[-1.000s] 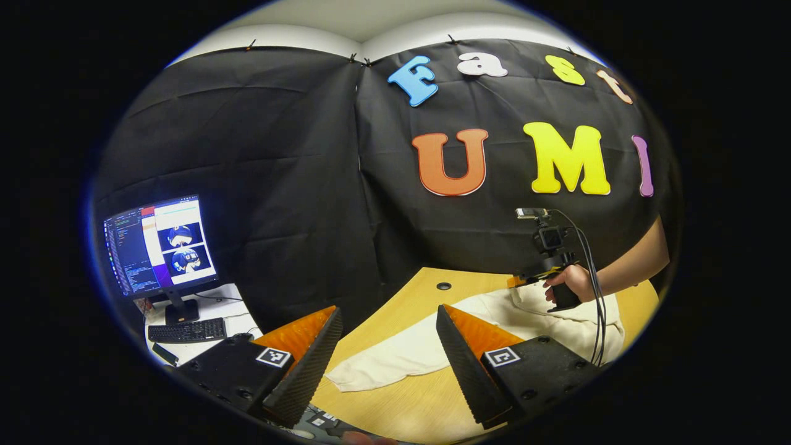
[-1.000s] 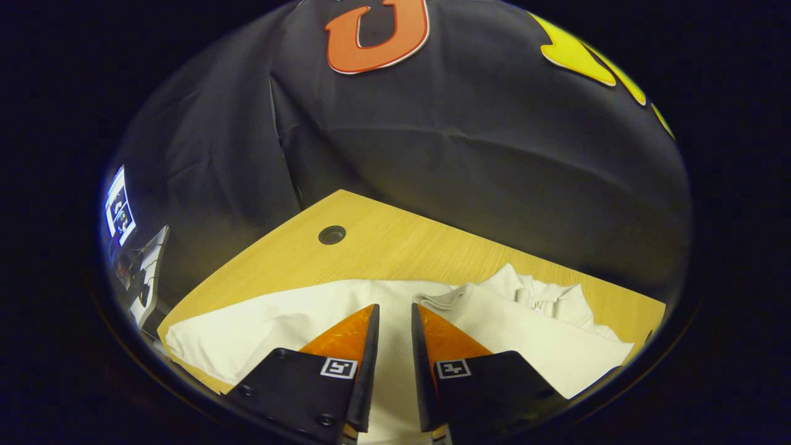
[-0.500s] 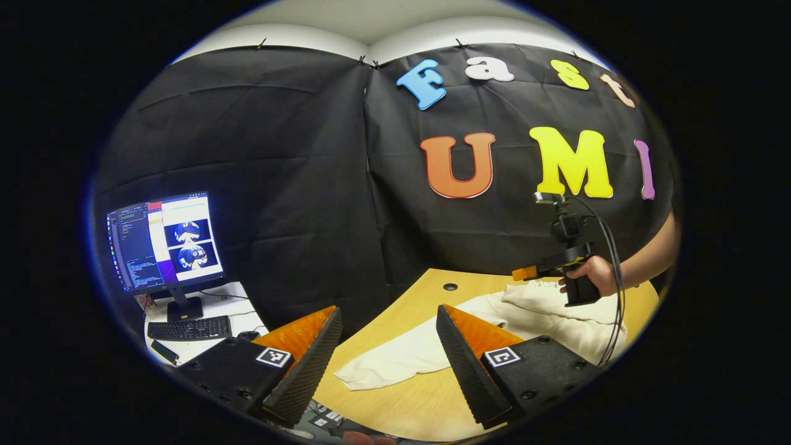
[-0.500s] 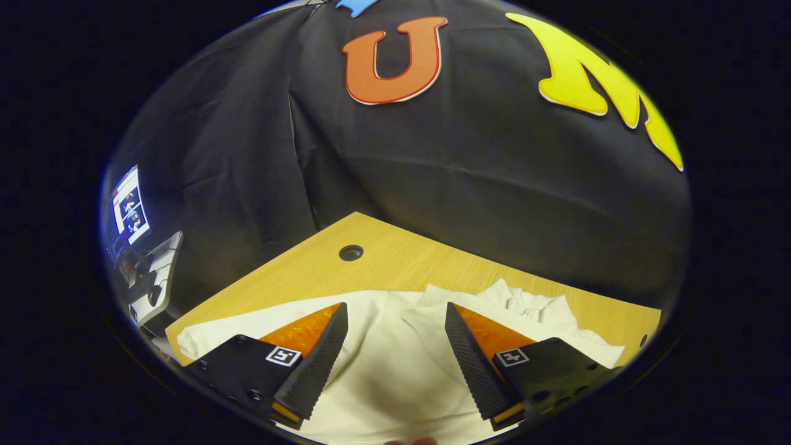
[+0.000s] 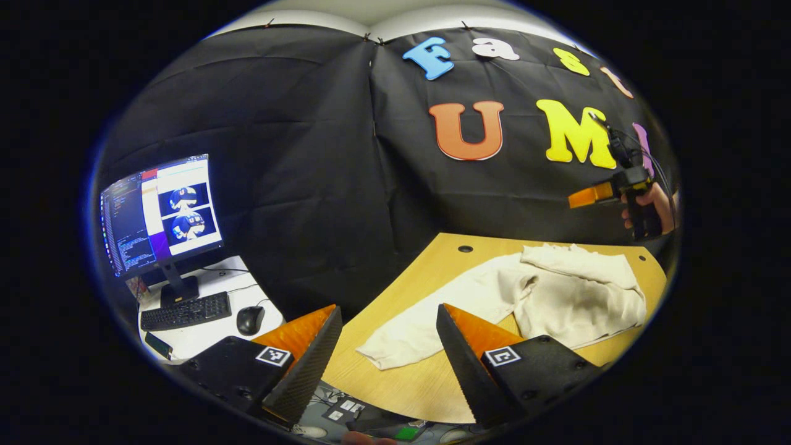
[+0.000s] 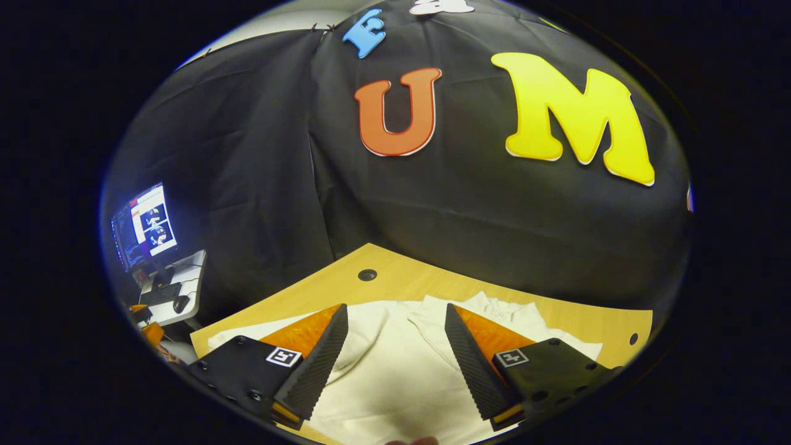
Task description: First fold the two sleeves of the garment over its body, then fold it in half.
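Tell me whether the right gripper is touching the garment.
Apart. In the left gripper view the right gripper hangs open in the air against the booth wall, with a plain gap of wall between it and the garment lying on the table below.

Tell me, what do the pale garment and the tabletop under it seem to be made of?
The garment looks like soft, matte, cream fabric, maybe cotton fleece: it slumps in thick rounded folds without shine. The table looks like light wood or wood-look laminate: fine straight grain lines, a smooth, faintly glossy face and a round cable hole.

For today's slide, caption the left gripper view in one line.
Open left gripper faces a cream garment, one sleeve unfolded.
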A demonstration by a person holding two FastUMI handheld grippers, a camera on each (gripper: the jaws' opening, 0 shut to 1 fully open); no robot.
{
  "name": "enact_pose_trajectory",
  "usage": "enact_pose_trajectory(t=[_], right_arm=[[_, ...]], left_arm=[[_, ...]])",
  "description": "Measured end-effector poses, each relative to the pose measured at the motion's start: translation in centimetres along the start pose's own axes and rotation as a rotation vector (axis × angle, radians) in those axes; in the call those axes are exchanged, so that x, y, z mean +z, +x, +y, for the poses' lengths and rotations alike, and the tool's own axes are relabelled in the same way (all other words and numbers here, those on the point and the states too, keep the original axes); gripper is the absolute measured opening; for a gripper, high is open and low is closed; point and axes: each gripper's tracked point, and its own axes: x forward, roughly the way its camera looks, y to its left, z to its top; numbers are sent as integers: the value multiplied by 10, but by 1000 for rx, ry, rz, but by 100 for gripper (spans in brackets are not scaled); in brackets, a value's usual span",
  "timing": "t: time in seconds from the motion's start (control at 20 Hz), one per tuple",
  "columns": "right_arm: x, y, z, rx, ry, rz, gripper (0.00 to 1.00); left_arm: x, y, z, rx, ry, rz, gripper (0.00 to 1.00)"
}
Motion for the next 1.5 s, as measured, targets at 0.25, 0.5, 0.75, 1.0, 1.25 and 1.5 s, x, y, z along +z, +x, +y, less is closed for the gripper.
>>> enact_pose_trajectory(t=[0.25,0.5,0.75,1.0,1.25,1.5], right_arm=[[-4,-70,-10,-31,65,-12,98],[-24,-136,-11,-55,116,-10,98],[-50,-176,-32,-129,86,21,97],[-72,-189,-31,-172,89,56,98],[-71,-192,-11,-149,61,49,98],[-70,-191,2,-122,47,52,98]], left_arm=[[-37,30,-3,-79,-25,41,98],[-70,69,14,-94,13,88,98],[-105,95,30,-128,48,145,98],[-123,108,33,-167,78,174,98],[-135,110,33,-192,41,184,99],[-137,107,30,-169,2,177,93]])
